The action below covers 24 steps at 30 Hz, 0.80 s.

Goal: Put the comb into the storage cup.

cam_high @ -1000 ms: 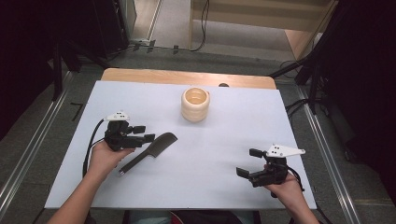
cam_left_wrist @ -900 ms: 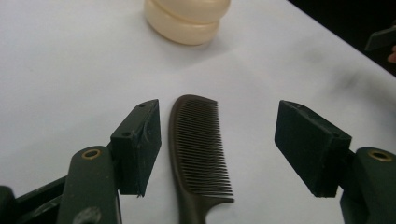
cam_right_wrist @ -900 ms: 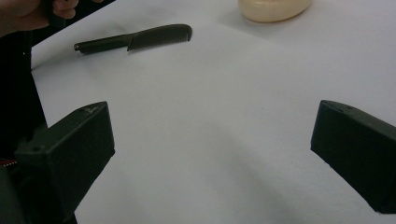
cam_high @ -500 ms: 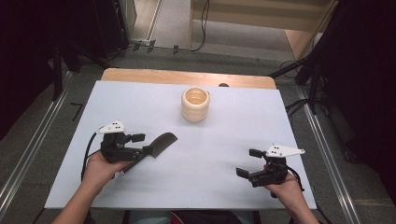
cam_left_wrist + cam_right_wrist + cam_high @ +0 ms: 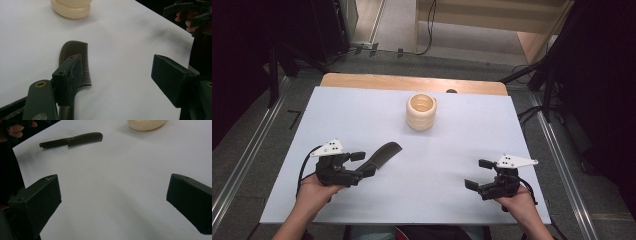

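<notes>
A dark comb (image 5: 383, 153) lies flat on the white table (image 5: 452, 150), left of the middle. My left gripper (image 5: 363, 164) sits at the comb's handle end, and its jaws have just been opening. In the left gripper view the comb (image 5: 77, 55) runs under the left jaw and neither pad presses on it; the left gripper (image 5: 116, 71) stands wide open. My right gripper (image 5: 477, 173) rests at the near right, open, with bare table between the jaws of the right gripper (image 5: 112, 202). The comb (image 5: 75, 139) lies far off in that view.
A cream ribbed cup (image 5: 421, 111) stands upright at the far middle of the table; the cup (image 5: 71, 7) is beyond the comb. A wooden strip (image 5: 412, 82) edges the table's far side. Metal rails run along both sides on the floor.
My left gripper has drawn back toward the near edge and its jaws stand wider. The comb stays on the table. The right gripper has not moved.
</notes>
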Motion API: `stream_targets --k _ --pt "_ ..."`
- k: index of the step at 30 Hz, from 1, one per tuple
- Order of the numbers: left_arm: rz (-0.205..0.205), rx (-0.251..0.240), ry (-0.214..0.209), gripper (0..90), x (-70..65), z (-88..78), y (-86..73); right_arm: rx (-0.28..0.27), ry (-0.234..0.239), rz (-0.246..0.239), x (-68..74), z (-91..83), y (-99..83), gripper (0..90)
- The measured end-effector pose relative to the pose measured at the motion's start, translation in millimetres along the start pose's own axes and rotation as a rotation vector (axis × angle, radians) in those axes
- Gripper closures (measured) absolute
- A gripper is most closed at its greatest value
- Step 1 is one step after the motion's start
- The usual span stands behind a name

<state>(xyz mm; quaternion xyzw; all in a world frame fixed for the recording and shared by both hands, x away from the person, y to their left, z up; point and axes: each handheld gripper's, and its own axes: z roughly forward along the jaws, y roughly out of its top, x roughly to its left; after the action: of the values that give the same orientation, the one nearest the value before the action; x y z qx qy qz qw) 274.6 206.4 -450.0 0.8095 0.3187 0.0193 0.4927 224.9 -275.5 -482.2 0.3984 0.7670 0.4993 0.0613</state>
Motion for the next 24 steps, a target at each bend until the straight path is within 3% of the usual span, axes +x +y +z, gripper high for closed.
stream_targets --k 8,18,24 --pt "0.010 0.004 0.006 25.8 -7.6 -5.5 -5.3 0.000 0.001 0.000 0.2 0.1 0.0 0.0" --pt "-0.004 0.006 0.013 25.8 -4.2 -3.3 -4.7 0.000 0.003 -0.002 0.1 0.8 0.0 0.0" --pt "0.001 -0.006 0.043 25.8 2.7 -4.6 -1.9 -0.001 0.003 -0.004 0.2 0.8 -0.1 0.0"
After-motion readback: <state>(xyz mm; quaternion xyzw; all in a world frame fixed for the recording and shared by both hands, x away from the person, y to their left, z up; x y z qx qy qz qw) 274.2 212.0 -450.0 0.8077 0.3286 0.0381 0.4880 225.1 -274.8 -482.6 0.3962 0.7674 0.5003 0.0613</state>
